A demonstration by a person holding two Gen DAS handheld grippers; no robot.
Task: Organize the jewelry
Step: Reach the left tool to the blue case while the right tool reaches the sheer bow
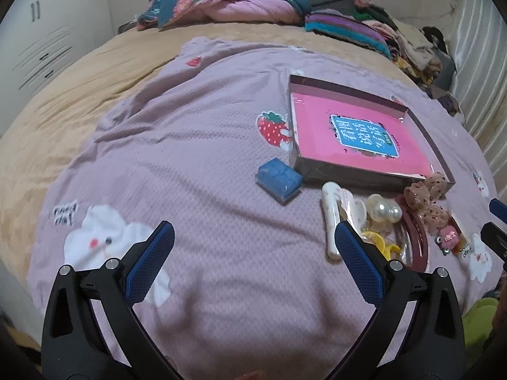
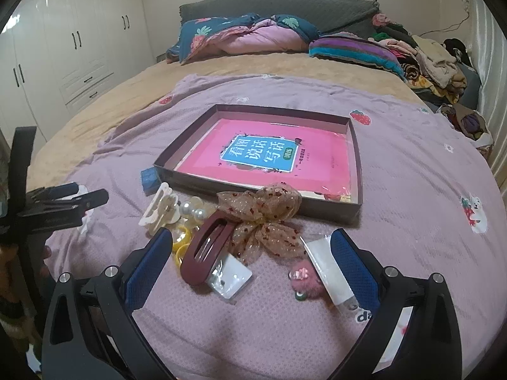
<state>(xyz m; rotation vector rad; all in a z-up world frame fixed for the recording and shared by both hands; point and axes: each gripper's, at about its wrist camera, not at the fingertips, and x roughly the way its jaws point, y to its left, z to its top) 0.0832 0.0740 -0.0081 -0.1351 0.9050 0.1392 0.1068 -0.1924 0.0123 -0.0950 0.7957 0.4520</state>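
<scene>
Lilac bedspread (image 2: 396, 171) carries a heap of hair clips: a maroon clip (image 2: 206, 253) and gauze bow (image 2: 263, 221) lie just ahead of the right gripper (image 2: 253, 247), before the tray (image 2: 356, 171). Both grippers gape wide, holding nothing. The left gripper (image 1: 253, 240) hovers left of the heap, its right finger overlapping the white clip (image 1: 332, 218).

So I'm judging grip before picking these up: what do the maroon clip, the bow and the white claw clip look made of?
Maroon clip: likely hard plastic, matte, with smooth moulded edges. Bow: sheer netted fabric, tan with red dots; the bedspread shows through it. White claw clip: probably glossy plastic, with highlights on its curved arms.
</scene>
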